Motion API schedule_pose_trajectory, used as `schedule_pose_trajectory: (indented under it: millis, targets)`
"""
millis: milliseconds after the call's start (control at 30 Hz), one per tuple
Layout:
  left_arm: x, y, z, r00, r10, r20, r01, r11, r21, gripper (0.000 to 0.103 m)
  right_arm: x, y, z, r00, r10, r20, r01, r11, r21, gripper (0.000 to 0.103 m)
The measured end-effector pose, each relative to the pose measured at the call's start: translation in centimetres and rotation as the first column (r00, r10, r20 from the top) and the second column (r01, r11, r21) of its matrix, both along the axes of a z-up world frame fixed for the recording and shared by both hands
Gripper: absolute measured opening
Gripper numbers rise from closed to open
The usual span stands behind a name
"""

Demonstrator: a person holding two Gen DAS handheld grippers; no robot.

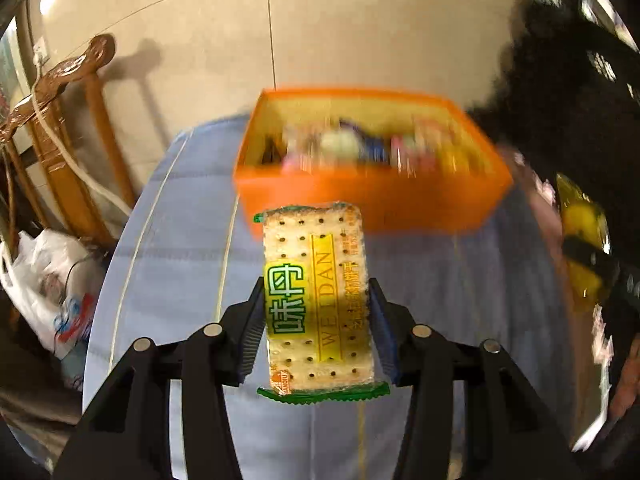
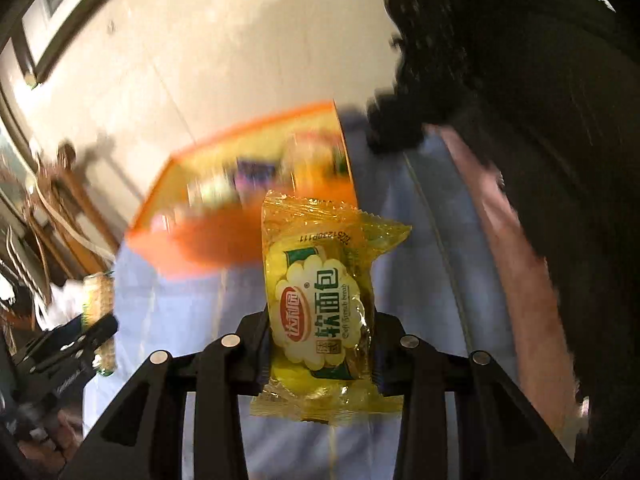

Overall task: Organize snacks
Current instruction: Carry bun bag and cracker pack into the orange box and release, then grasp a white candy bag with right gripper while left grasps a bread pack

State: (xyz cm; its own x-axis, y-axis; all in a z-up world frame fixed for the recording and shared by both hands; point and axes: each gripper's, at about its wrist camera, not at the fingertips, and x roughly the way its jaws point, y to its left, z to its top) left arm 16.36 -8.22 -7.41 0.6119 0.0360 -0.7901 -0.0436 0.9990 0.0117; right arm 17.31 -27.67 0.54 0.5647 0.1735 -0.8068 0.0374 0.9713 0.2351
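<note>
Orange rectangular snack-filled box [image 1: 360, 200] stands on pale blue cloth [image 1: 180, 248]. Short of it, left gripper [image 1: 316, 320] clamps a green-edged cracker packet [image 1: 316, 300]; right gripper [image 2: 322, 344] clamps a yellow soft-bread packet [image 2: 320, 300].

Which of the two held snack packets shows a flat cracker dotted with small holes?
The cracker packet with green sealed ends, gripped by the left tongs. The other, in the right tongs, is a puffy yellow bread packet.
</note>
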Motion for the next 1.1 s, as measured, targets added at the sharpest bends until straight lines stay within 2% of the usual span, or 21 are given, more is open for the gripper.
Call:
schedule_pose_trajectory:
  millis: [67, 167, 233, 367, 433, 467, 500, 533, 567, 600, 700, 800, 900, 1000, 1033, 1100]
  targets:
    - [3.7, 0.2, 1.6, 0.999, -0.014, 0.037, 0.015, 1.000, -0.010, 0.047, 2.8, 0.5, 1.2, 1.000, 0.005, 0.024, -0.005, 1.000, -0.017, 0.038]
    - [8.4, -0.1, 2.8, 0.998, -0.018, 0.068, 0.015, 0.999, 0.043, 0.047, 7.0, 2.0, 2.1, 0.997, 0.060, 0.048, -0.057, 0.997, -0.059, 0.038]
    - [10.4, 0.3, 3.3, 0.997, -0.022, 0.075, 0.018, 0.998, 0.052, 0.047, 9.5, 3.0, 2.2, 0.993, 0.105, 0.063, -0.099, 0.991, -0.089, 0.037]
    - [12.7, 0.2, 3.7, 0.995, -0.006, 0.101, 0.002, 0.999, 0.045, 0.047, 13.6, 4.4, 1.7, 0.990, 0.128, 0.056, -0.122, 0.988, -0.091, 0.038]
    - [13.9, 0.4, 3.5, 0.996, 0.007, 0.085, -0.011, 0.999, 0.045, 0.047, 14.8, 5.1, 1.6, 0.990, 0.137, 0.042, -0.131, 0.985, -0.110, 0.040]
    - [14.2, 0.2, 3.4, 0.997, 0.006, 0.078, -0.011, 0.998, 0.057, 0.049, 15.3, 5.3, 1.4, 0.990, 0.136, 0.024, -0.132, 0.984, -0.117, 0.069]
    - [14.2, 0.1, 3.5, 0.996, 0.013, 0.090, -0.021, 0.996, 0.082, 0.073, 14.9, 5.2, 1.2, 0.991, 0.129, 0.017, -0.126, 0.985, -0.121, 0.100]
    - [14.1, 0.1, 3.8, 0.992, 0.049, 0.115, -0.064, 0.989, 0.130, 0.093, 14.7, 5.2, 1.3, 0.993, 0.116, 0.027, -0.112, 0.986, -0.124, 0.100]
    - [13.6, 0.3, 4.2, 0.987, 0.075, 0.144, -0.098, 0.982, 0.159, 0.099, 14.3, 5.2, 1.7, 0.993, 0.103, 0.052, -0.096, 0.987, -0.132, 0.099]
    - [13.0, 0.4, 4.6, 0.982, 0.094, 0.163, -0.123, 0.976, 0.178, 0.099, 14.0, 5.3, 1.9, 0.993, 0.108, 0.055, -0.099, 0.985, -0.140, 0.099]
    - [10.7, 1.3, 4.9, 0.990, 0.103, 0.095, -0.121, 0.971, 0.204, 0.099, 11.7, 5.4, 2.4, 0.994, 0.104, 0.036, -0.097, 0.982, -0.160, 0.099]
    - [4.8, 2.8, 4.7, 0.988, 0.131, 0.077, -0.146, 0.962, 0.232, 0.099, 7.9, 5.4, 2.5, 0.994, 0.105, 0.015, -0.103, 0.989, -0.111, 0.099]
    - [-2.5, 4.8, 2.8, 0.983, 0.182, 0.021, -0.182, 0.956, 0.228, 0.099, 3.5, 6.0, 0.9, 0.988, 0.135, -0.074, -0.139, 0.988, -0.065, 0.099]
    - [-9.8, 7.6, -0.7, 0.955, 0.289, -0.066, -0.269, 0.938, 0.218, 0.099, -1.9, 6.9, -2.6, 0.964, 0.178, -0.198, -0.185, 0.983, -0.017, 0.099]
    - [-12.2, 8.5, -2.0, 0.941, 0.324, -0.100, -0.298, 0.930, 0.214, 0.099, -4.2, 7.4, -4.3, 0.940, 0.219, -0.263, -0.227, 0.974, -0.001, 0.099]
    - [-17.5, 10.1, -5.6, 0.904, 0.376, -0.202, -0.343, 0.922, 0.179, 0.099, -7.4, 7.9, -6.5, 0.903, 0.271, -0.335, -0.287, 0.958, 0.000, 0.099]
